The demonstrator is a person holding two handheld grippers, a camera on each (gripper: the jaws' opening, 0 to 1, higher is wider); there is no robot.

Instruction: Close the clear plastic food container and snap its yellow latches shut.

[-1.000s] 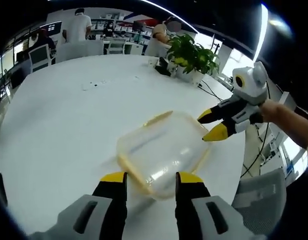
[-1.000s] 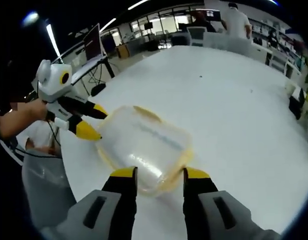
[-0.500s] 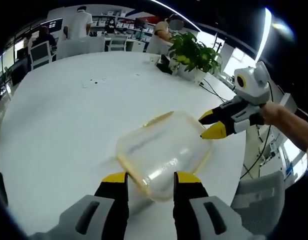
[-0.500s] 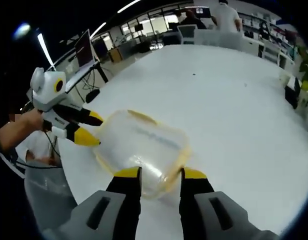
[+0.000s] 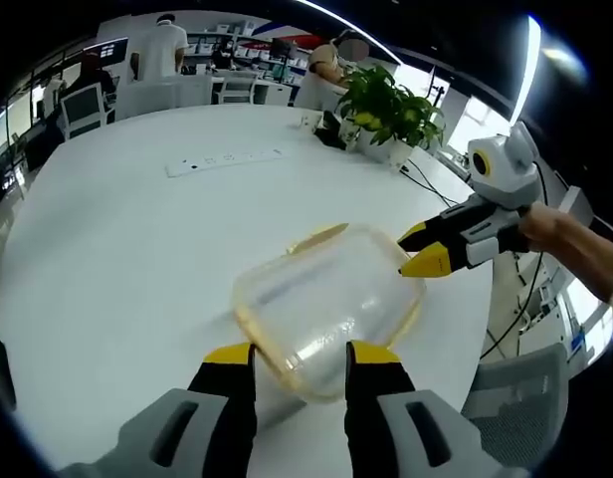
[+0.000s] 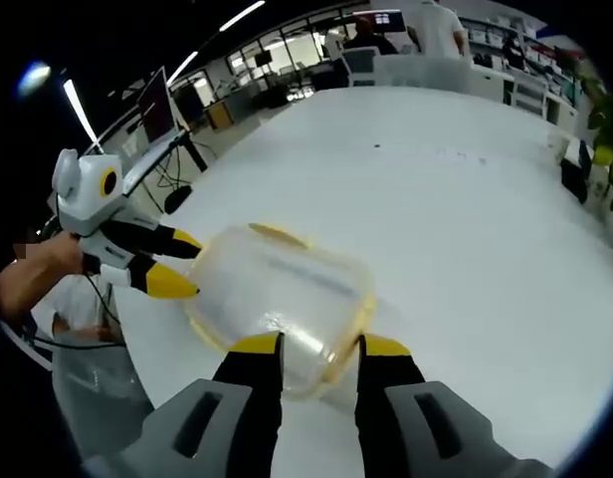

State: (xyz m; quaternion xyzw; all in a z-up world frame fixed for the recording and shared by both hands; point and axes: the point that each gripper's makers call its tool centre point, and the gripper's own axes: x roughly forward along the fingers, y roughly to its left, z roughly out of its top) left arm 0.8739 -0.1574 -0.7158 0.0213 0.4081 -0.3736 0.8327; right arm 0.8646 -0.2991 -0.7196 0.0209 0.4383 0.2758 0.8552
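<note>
The left grey-and-black hand-held gripper with yellow tips [image 5: 291, 356] is held low, jaws parted a bit. Same deal for the right hand-held gripper [image 6: 308, 347], jaws spread slightly. In the left gripper view, the right one is seen coming in from the side, gripped by a bare hand [image 5: 545, 227], forearm stretched out.

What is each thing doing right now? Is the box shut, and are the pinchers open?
Clear container: on the white table, lid on top; latch state cannot be told.
Left gripper: jaws open at one end of the container.
Right gripper: jaws open at the opposite end.
Potted plant: upright.
</note>
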